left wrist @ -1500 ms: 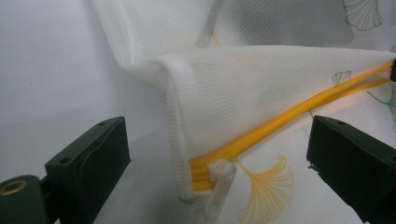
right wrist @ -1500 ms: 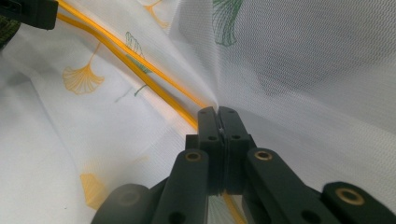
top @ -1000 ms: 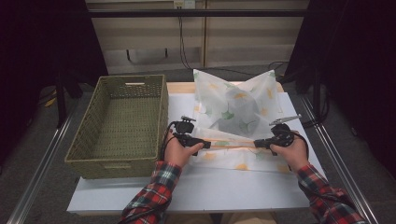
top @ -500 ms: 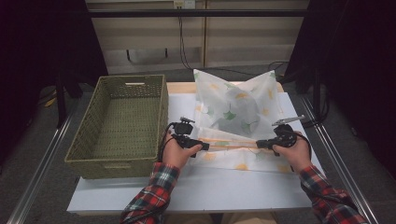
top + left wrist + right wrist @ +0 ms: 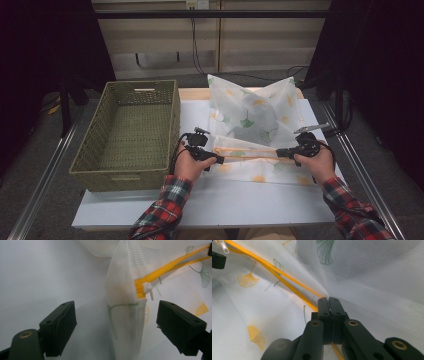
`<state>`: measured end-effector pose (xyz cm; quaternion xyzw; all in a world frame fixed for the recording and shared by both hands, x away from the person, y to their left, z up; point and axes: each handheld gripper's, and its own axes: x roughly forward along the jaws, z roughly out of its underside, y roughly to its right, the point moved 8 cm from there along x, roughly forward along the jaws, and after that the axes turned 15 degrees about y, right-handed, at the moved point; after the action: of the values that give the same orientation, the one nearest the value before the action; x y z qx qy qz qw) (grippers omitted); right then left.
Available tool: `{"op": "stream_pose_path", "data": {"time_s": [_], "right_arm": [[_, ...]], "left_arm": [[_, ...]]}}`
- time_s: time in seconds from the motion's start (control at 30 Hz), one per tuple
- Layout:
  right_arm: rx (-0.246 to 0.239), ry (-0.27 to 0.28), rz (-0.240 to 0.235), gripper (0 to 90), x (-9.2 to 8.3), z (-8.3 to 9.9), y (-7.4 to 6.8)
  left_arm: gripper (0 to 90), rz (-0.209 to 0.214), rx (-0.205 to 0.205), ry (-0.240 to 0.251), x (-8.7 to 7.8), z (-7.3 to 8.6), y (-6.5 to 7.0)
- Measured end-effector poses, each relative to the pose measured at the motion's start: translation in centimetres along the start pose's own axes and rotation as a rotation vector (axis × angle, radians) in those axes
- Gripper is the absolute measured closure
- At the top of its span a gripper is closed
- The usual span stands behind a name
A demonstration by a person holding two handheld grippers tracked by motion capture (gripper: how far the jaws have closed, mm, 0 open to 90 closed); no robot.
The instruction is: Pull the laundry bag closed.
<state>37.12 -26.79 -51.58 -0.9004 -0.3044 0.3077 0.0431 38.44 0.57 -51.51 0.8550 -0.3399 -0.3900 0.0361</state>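
Note:
A white mesh bag (image 5: pixel 252 115) printed with ginkgo leaves lies on the table, its orange zipper (image 5: pixel 247 152) stretched between my two grippers. My left gripper (image 5: pixel 220 160) is at the zipper's left end. In the left gripper view its jaws stand wide apart around the bag's folded corner (image 5: pixel 125 315), near the white zipper pull (image 5: pixel 147 288), and the pads do not touch the cloth. These jaws have just been closing a little. My right gripper (image 5: pixel 278 152) is shut on the bag's mesh (image 5: pixel 367 285) right beside the orange zipper (image 5: pixel 287 282).
A green woven basket (image 5: pixel 122 86) stands empty at the left of the white table (image 5: pixel 250 200), close to my left hand. The bag's far half stands puffed up behind the grippers. Cables run along the wall at the back.

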Motion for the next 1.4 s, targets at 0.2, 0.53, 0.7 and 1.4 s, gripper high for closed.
{"op": "stream_pose_path", "data": {"time_s": [0.2,0.53,0.7,1.4], "right_arm": [[0.002,0.001,0.000,89.8,0.0,0.0,0.1],[0.004,0.001,-0.003,89.7,0.0,-0.1,0.0],[0.004,0.004,0.004,89.7,-0.1,-0.2,0.2],[0.000,0.003,-0.013,89.2,0.0,-0.2,-0.3]], "left_arm": [[22.1,0.007,-0.005,-0.013,-0.2,0.1,-0.1],[27.8,0.012,-0.003,-0.010,-0.2,0.3,-0.4],[32.3,0.012,-0.010,-0.011,-0.2,0.3,-0.2],[85.7,0.045,-0.063,-0.045,-1.3,0.0,0.6]]}}
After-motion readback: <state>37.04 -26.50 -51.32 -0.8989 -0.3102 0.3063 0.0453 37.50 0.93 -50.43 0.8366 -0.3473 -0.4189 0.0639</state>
